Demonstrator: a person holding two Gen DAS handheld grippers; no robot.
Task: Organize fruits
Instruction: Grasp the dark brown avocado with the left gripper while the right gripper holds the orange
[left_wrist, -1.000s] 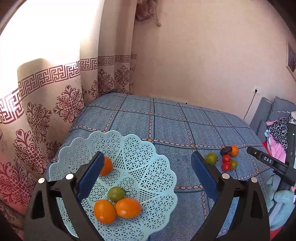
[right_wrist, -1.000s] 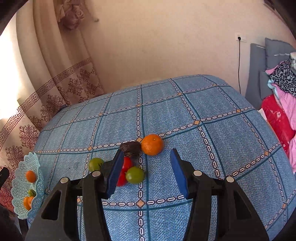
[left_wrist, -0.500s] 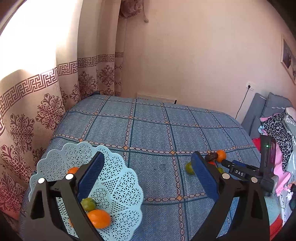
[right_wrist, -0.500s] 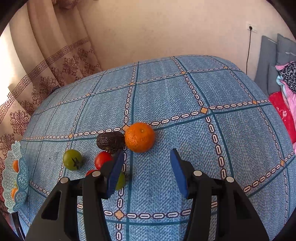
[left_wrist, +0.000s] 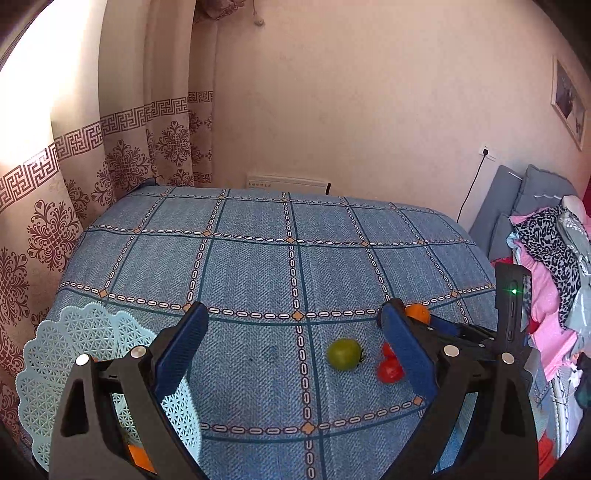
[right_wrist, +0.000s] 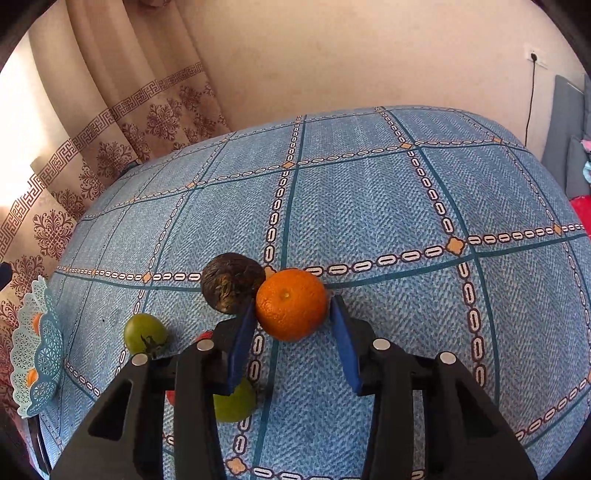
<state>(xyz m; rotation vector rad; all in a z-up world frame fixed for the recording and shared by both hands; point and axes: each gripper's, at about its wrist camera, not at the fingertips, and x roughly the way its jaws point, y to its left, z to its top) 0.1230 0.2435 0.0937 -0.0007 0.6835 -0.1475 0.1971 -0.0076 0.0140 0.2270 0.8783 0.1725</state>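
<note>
In the right wrist view an orange (right_wrist: 291, 304) lies on the blue checked bed cover, and my right gripper (right_wrist: 292, 307) is shut on it, a blue pad touching each side. A dark wrinkled fruit (right_wrist: 231, 282) touches the orange's left. A green tomato (right_wrist: 144, 334) sits further left; another green fruit (right_wrist: 236, 404) and red tomatoes (right_wrist: 205, 336) are partly hidden under the left finger. My left gripper (left_wrist: 291, 314) hangs open above the cover, holding nothing. The pale blue lattice basket (left_wrist: 55, 362) with oranges is at its lower left, the green tomato (left_wrist: 344, 353) and red tomatoes (left_wrist: 388, 369) at its right.
Patterned curtains (left_wrist: 92, 166) hang along the bed's left side, a plain wall behind. Grey cushions (left_wrist: 517, 206) and a pile of clothes (left_wrist: 554, 258) lie past the bed's right edge. The far half of the bed cover (left_wrist: 295, 229) holds nothing.
My right gripper has moved forward over the fruit group and narrowed its jaws onto the orange. My left gripper has swung right, away from the basket, bringing the loose fruits into view.
</note>
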